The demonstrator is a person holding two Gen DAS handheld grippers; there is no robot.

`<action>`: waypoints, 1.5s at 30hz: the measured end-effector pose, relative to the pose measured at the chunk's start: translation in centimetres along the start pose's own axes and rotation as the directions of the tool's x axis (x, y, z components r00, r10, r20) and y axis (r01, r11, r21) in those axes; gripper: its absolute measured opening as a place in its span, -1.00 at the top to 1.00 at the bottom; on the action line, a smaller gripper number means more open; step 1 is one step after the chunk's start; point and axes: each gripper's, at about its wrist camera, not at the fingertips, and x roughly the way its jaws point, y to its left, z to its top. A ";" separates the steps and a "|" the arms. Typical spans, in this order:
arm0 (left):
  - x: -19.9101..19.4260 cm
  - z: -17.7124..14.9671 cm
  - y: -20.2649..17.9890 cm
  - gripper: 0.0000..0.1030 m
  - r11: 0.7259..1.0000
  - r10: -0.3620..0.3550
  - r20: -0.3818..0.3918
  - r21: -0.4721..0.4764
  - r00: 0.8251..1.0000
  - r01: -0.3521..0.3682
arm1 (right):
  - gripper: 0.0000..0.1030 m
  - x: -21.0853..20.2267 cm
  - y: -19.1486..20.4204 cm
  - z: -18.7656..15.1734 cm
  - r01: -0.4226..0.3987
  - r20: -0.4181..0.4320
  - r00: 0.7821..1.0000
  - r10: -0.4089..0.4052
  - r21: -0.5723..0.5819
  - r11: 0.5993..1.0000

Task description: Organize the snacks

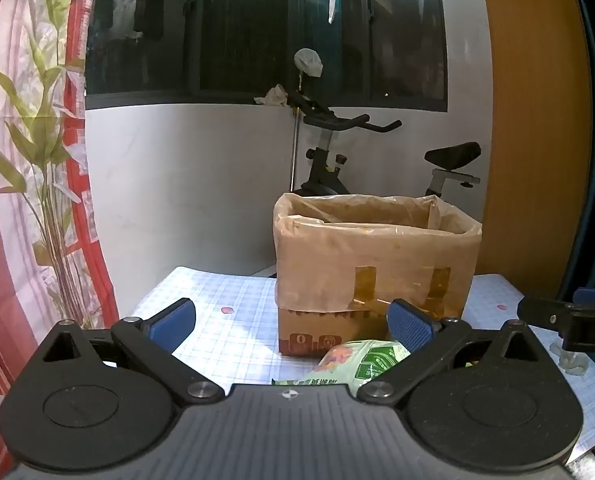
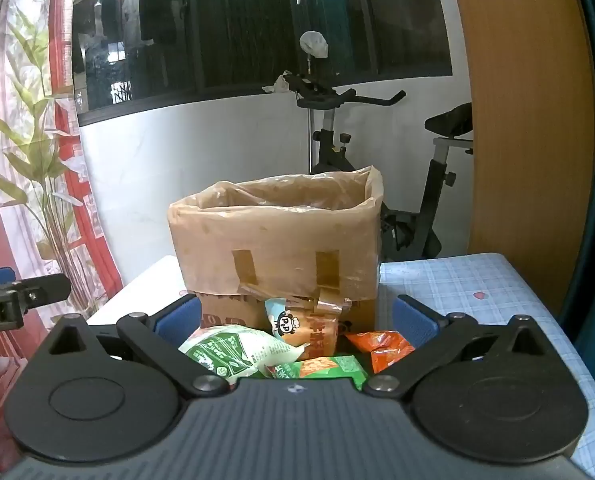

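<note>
Step in hand: choosing the first pick; nothing grasped. Both my left gripper and right gripper have fingers spread wide, empty. Snack packets lie on the counter just in front of the lined box: green-white packet, orange packet. Next, I judge: lower, close on one packet, lift over the rim.

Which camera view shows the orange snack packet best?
The right wrist view: the orange snack packet lies in plain sight before the cardboard box, beside the right tongs' finger. The left wrist view does not show it at all.
</note>
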 end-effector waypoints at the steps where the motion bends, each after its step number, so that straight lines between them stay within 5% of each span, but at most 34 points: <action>1: 0.3 0.2 -0.4 -1.00 1.000 0.005 -0.017 0.009 1.000 -0.005 | -1.00 0.0 0.0 0.0 0.001 -0.001 1.000 -0.001 0.000 1.000; 45: 0.4 0.3 1.3 -1.00 0.997 -0.016 -0.031 -0.073 0.999 0.013 | -1.00 -0.1 0.2 0.1 0.008 -0.002 1.000 -0.008 -0.007 1.000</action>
